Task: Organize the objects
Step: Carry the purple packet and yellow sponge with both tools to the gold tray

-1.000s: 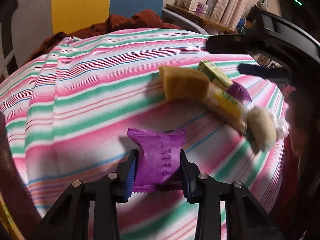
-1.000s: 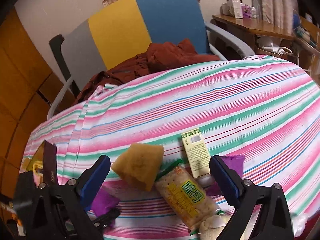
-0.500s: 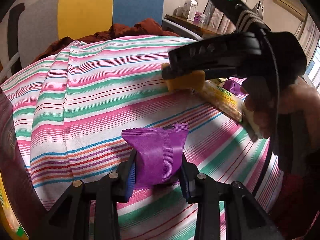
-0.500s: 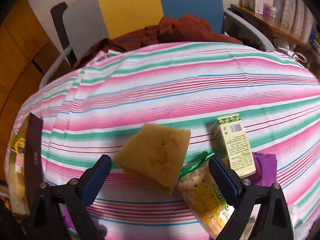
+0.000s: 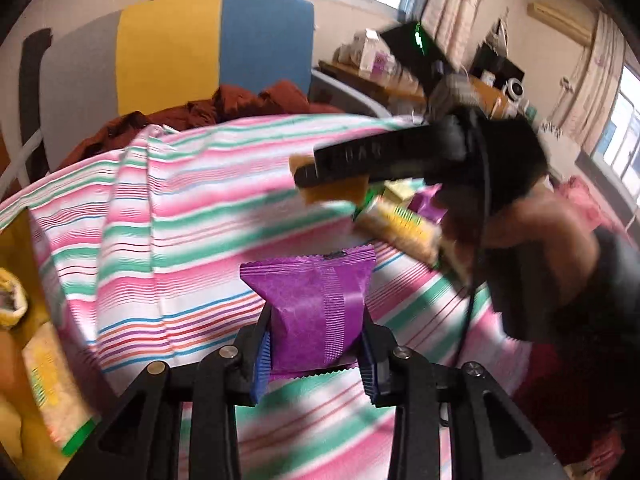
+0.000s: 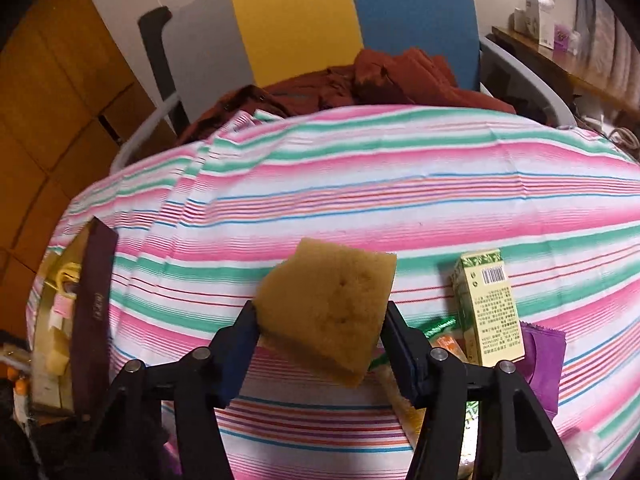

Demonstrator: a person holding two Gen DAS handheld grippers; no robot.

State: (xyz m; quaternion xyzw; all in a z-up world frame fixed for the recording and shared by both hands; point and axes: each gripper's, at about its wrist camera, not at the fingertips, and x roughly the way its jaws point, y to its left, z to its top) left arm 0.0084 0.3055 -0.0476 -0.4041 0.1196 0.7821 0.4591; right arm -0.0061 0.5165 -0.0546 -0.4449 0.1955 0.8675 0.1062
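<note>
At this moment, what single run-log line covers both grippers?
left gripper: shut on purple packet | right gripper: shut on yellow sponge | surface: striped cloth | remaining: green carton

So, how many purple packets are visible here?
2: one purple packet held in the left gripper, another purple packet lying beside the green box. Others may be hidden.

The cracker packet (image 6: 404, 400) lies mostly hidden behind the sponge (image 6: 328, 312).
</note>
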